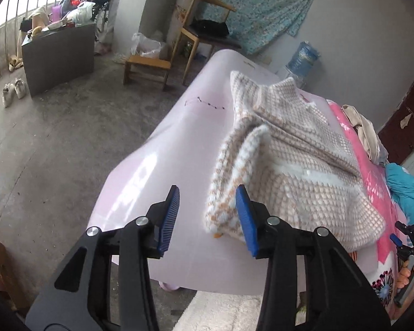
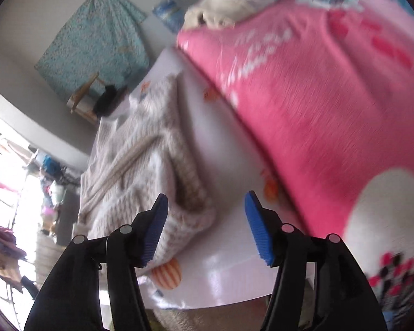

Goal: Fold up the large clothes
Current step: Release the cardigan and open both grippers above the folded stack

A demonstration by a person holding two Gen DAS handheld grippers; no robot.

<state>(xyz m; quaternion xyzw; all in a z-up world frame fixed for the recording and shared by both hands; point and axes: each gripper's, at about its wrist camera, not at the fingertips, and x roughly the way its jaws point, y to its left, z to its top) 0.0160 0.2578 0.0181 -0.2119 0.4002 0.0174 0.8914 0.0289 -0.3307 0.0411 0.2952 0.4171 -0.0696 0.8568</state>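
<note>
A beige and white checked knit sweater [image 1: 298,162] lies partly folded on a pale lilac board [image 1: 165,149], a sleeve doubled over its left side. My left gripper [image 1: 207,198] is open and empty, just short of the sweater's near left corner. In the right wrist view the sweater [image 2: 140,160] lies left of centre on the board [image 2: 223,149]. My right gripper [image 2: 207,207] is open and empty above the sweater's near right corner. The right gripper also shows at the left wrist view's right edge [image 1: 408,242].
A pink patterned bedspread [image 2: 331,104] lies right of the board, with cream clothes [image 2: 220,11] and a teal garment [image 1: 405,190] on it. A wooden stool [image 1: 147,69], a chair [image 1: 207,27] and a grey cabinet [image 1: 59,55] stand on the concrete floor to the left.
</note>
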